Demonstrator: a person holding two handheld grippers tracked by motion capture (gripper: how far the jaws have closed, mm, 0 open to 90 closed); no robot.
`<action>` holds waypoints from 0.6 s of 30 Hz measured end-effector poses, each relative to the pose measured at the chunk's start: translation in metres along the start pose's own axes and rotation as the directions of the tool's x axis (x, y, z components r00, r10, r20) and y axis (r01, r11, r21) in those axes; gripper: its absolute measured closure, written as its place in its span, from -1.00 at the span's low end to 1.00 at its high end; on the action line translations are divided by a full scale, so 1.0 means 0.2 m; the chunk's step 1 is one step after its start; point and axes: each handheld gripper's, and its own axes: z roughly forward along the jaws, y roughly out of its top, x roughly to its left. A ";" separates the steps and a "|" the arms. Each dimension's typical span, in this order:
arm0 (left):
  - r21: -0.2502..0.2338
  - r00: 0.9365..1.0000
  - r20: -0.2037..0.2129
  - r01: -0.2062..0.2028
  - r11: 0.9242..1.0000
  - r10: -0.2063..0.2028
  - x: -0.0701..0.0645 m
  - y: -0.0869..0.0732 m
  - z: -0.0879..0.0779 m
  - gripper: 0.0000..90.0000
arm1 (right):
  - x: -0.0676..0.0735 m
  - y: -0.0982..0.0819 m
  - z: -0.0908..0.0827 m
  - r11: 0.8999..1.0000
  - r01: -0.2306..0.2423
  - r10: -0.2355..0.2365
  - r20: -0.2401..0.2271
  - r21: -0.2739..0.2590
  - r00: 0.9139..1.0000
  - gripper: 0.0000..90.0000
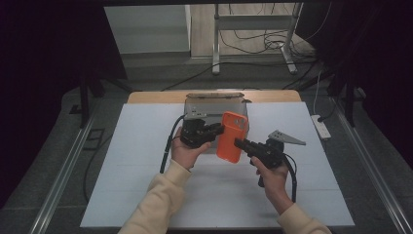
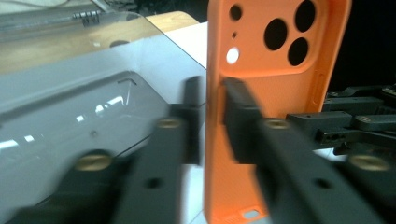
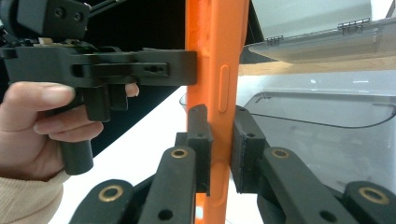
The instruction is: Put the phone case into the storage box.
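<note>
Here | orange phone case (image 1: 232,137) upright, lower end cut off | right hand-held gripper (image 3: 220,140) clamped on its edge | left hand-held gripper (image 2: 211,112) blurred, jaws slightly apart astride it | clear box (image 1: 214,105) at 12 o'clock.

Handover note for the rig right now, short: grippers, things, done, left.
Left hand-held gripper: jaws around the orange phone case's edge, a gap at one pad, so treat it as released.
Right hand-held gripper: shut on the case's side edge, holding it upright above the white table.
Clear box: behind the case, lid open.
Done: case lifted, carried by the right.
Left: likely setting the case into the box; it is not in yet.
</note>
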 end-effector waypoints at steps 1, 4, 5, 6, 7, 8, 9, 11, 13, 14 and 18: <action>-0.001 1.000 0.005 0.002 1.000 -0.002 0.00 0.00 -0.01 0.29 | 0.00 0.00 0.00 1.000 0.001 -0.001 0.002 0.003 1.000 0.77; -0.003 1.000 0.006 -0.005 1.000 0.005 0.01 0.00 -0.05 -0.09 | 0.00 0.00 0.00 1.000 0.009 -0.009 0.002 0.010 1.000 0.77; 0.005 1.000 0.006 -0.016 1.000 0.016 0.01 0.00 -0.07 -0.20 | 0.00 0.00 0.00 1.000 0.013 -0.013 0.004 0.009 1.000 0.77; 0.006 1.000 0.007 -0.025 1.000 0.025 0.01 0.00 -0.08 -0.26 | 0.00 0.00 0.00 1.000 0.016 -0.016 0.003 0.010 1.000 0.77; 0.002 0.999 0.003 -0.035 0.999 0.035 0.01 -0.01 -0.10 -0.29 | 0.00 0.00 0.00 1.000 0.016 -0.016 0.003 0.011 1.000 0.77; -0.002 0.999 -0.002 -0.044 0.999 0.044 0.01 -0.02 -0.11 -0.30 | 0.00 0.00 0.00 1.000 0.018 -0.018 0.003 0.014 1.000 0.77; -0.003 0.999 -0.004 -0.050 0.999 0.050 0.02 -0.03 -0.13 -0.32 | 0.00 0.00 0.00 1.000 0.019 -0.019 0.004 0.016 1.000 0.77; -0.008 0.998 -0.015 -0.055 0.998 0.055 0.02 -0.05 -0.16 -0.38 | 0.00 0.00 0.00 1.000 0.024 -0.024 0.004 0.016 1.000 0.77; -0.006 0.998 -0.027 -0.061 0.998 0.061 0.03 -0.07 -0.19 -0.39 | 0.00 0.00 0.00 1.000 0.027 -0.027 0.003 0.016 1.000 0.77; -0.003 0.997 -0.034 -0.066 0.998 0.066 0.03 -0.08 -0.20 -0.38 | 0.00 0.00 0.00 1.000 0.027 -0.027 0.003 0.016 1.000 0.77; 0.010 0.994 -0.065 -0.090 0.996 0.090 0.03 -0.13 -0.26 -0.38 | 0.01 0.00 -0.01 0.999 0.034 -0.034 0.001 0.019 0.999 0.77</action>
